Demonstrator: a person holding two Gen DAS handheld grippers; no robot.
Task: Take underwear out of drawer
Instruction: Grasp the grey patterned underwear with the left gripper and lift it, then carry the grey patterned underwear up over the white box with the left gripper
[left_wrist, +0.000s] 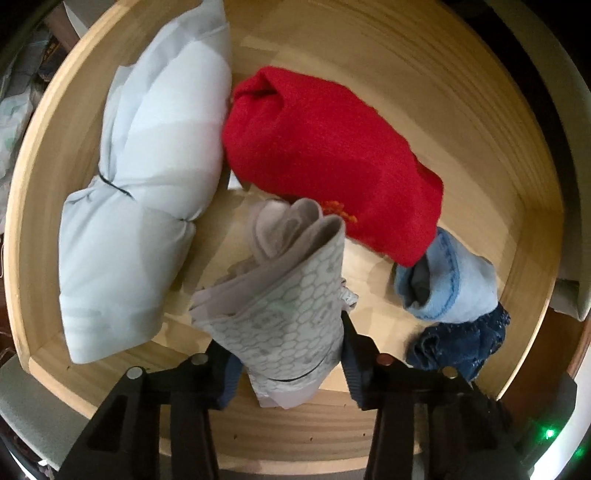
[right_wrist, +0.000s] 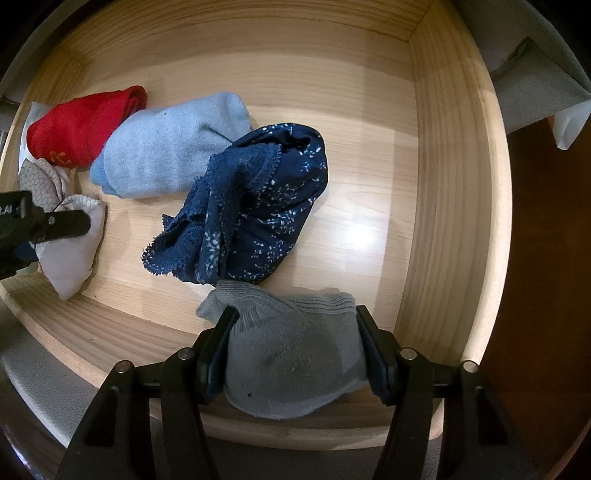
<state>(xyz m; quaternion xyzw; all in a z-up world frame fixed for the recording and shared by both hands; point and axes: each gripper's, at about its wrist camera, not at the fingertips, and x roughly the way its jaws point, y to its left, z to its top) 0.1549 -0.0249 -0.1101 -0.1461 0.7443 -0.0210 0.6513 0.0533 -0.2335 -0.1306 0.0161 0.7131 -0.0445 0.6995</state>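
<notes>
**Both grippers closed on garments inside the drawer**

Left hand-held gripper: pads pressed on either side of a rolled grey honeycomb-print underwear, which stands between them over the floor of the wooden drawer. Right hand-held gripper: clamped on a grey ankle sock near the drawer's front wall.

Loose in the drawer: a red rolled garment just beside a pale blue padded bundle; a light blue sock touching the red one; navy floral lace-trimmed underwear in the middle, its lower edge meeting the grey sock
</notes>
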